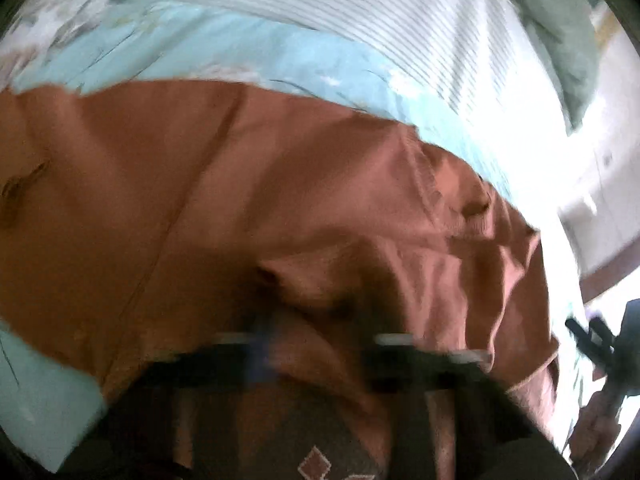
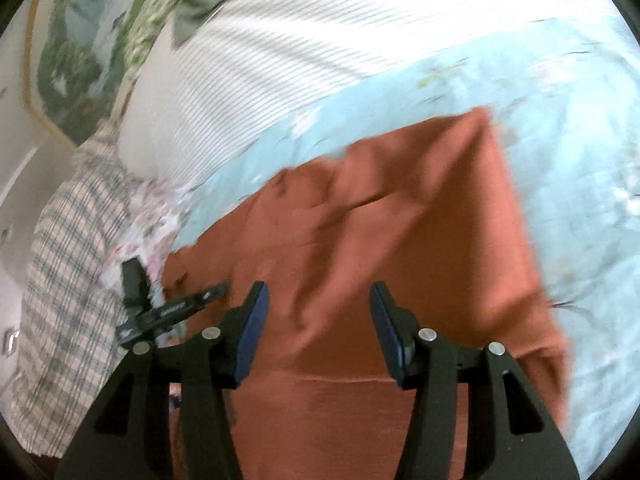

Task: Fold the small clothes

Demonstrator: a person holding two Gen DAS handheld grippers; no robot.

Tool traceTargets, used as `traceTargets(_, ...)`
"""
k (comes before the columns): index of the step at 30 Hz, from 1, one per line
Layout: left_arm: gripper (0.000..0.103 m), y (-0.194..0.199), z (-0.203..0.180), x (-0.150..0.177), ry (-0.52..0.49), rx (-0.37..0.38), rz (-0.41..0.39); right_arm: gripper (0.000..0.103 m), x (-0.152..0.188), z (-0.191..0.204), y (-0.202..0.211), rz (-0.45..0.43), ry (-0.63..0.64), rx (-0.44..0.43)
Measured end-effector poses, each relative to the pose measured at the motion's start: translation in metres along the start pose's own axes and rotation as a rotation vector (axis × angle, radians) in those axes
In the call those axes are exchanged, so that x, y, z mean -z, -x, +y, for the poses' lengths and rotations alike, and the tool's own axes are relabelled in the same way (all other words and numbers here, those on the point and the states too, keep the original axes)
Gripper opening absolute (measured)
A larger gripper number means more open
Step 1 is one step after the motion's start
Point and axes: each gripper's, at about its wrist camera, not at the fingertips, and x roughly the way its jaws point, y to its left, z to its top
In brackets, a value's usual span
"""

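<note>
While the rust-orange garment [image 2: 360, 240] is lying spread and creased on the light blue flowered bedsheet [image 2: 580, 160], the right gripper [image 2: 318, 328] is hanging over its near part with jaws apart and nothing between them. Closed, the left gripper [image 1: 316, 344] is looking blurred, with orange cloth bunched at its tips. Beyond the sheet, a striped white pillow [image 2: 300, 60] is resting, a plaid cloth [image 2: 68, 280] beside it.

A bed covered by a pale blue floral sheet [image 2: 580, 184] carries the rust-orange garment [image 2: 400, 220], spread just ahead of the right gripper [image 2: 318, 332]. Beyond it lies white striped bedding [image 2: 300, 52]; left of the claw, a checked cloth [image 2: 68, 280].
</note>
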Motion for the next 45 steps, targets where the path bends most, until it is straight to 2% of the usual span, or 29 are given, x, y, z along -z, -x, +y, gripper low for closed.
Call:
traceTargets(1,0.009,0.009,-0.001,0.001,-0.001,0.007,-0.031,0.054,-0.003,-0.01,0.006,-0.012,-0.014,0.016)
traceTargets(4,0.009,0.045,0.007,0.006,0.0,-0.049,-0.193,0.054,-0.015,-0.038,0.023,-0.059,-0.046,0.094)
traceTargets(5,0.009,0.048,0.014,0.007,0.017,-0.075,-0.21,0.054,-0.022,-0.048,0.027,-0.076,-0.052,0.135)
traceTargets(9,0.009,0.032,0.027,0.011,0.03,-0.108,-0.16,0.054,-0.047,-0.068,0.011,-0.049,-0.044,0.211)
traceTargets(11,0.009,0.032,0.027,0.011,0.031,-0.116,-0.167,0.054,-0.055,-0.072,-0.008,-0.001,-0.021,0.22)
traceTargets(14,0.009,0.033,0.027,0.009,0.04,-0.115,-0.179,0.054,-0.058,-0.075,-0.041,0.074,0.034,0.304)
traceTargets(15,0.009,0.032,0.027,0.009,0.036,-0.119,-0.177,0.052,-0.057,-0.076,-0.051,0.101,0.044,0.323)
traceTargets(16,0.009,0.03,0.025,0.009,0.029,-0.127,-0.174,0.021,-0.058,-0.077,-0.055,0.109,0.055,0.317)
traceTargets(17,0.009,0.03,0.023,0.009,0.021,-0.132,-0.171,0.013,-0.058,-0.075,-0.055,0.105,0.079,0.3)
traceTargets(18,0.009,0.032,0.021,0.007,0.011,-0.134,-0.171,0.013,-0.059,-0.075,-0.052,0.109,0.074,0.274)
traceTargets(21,0.009,0.036,0.007,0.003,-0.024,-0.097,-0.187,0.012,-0.066,-0.077,-0.025,0.022,0.049,0.243)
traceTargets(24,0.009,0.027,-0.005,0.001,-0.056,-0.132,-0.196,0.012,-0.065,-0.088,-0.027,0.029,0.027,0.259)
traceTargets(27,0.009,0.015,0.0,0.002,-0.031,-0.154,-0.174,0.015,-0.061,-0.098,-0.037,0.064,0.014,0.294)
traceTargets(28,0.009,0.015,0.004,0.002,-0.02,-0.149,-0.168,0.021,-0.061,-0.096,-0.035,0.053,0.009,0.321)
traceTargets(30,0.009,0.018,0.008,0.003,-0.011,-0.132,-0.172,0.022,-0.058,-0.079,-0.024,-0.007,0.032,0.394)
traceTargets(31,0.009,0.02,0.009,0.003,-0.014,-0.13,-0.174,0.023,-0.056,-0.069,-0.019,-0.03,0.052,0.364)
traceTargets(32,0.009,0.02,0.009,0.004,-0.017,-0.13,-0.172,0.026,-0.051,-0.058,-0.017,-0.032,0.078,0.294)
traceTargets(33,0.009,0.019,0.008,0.004,-0.018,-0.134,-0.169,0.033,-0.046,-0.051,-0.02,-0.01,0.099,0.247)
traceTargets(34,0.01,0.018,0.008,0.004,-0.018,-0.139,-0.167,0.035,-0.04,-0.047,-0.026,0.026,0.109,0.232)
traceTargets(36,0.011,0.021,0.011,0.007,-0.01,-0.14,-0.163,0.034,-0.03,-0.054,-0.043,0.098,0.105,0.301)
traceTargets(39,0.016,0.039,0.024,0.015,0.015,-0.174,-0.181,0.035,-0.023,-0.058,-0.03,0.054,0.044,0.284)
traceTargets(40,0.019,0.049,0.031,0.017,0.028,-0.207,-0.198,0.043,-0.022,-0.056,-0.025,0.044,0.035,0.284)
traceTargets(42,0.031,0.068,0.046,0.018,0.055,-0.244,-0.23,0.059,-0.015,-0.044,-0.01,0.019,0.038,0.23)
traceTargets(44,0.062,0.087,0.062,0.016,0.086,-0.281,-0.264,0.062,-0.005,-0.025,-0.001,0.009,0.062,0.166)
traceTargets(45,0.066,0.095,0.069,0.013,0.098,-0.306,-0.281,0.062,0.002,-0.017,0.003,0.017,0.07,0.143)
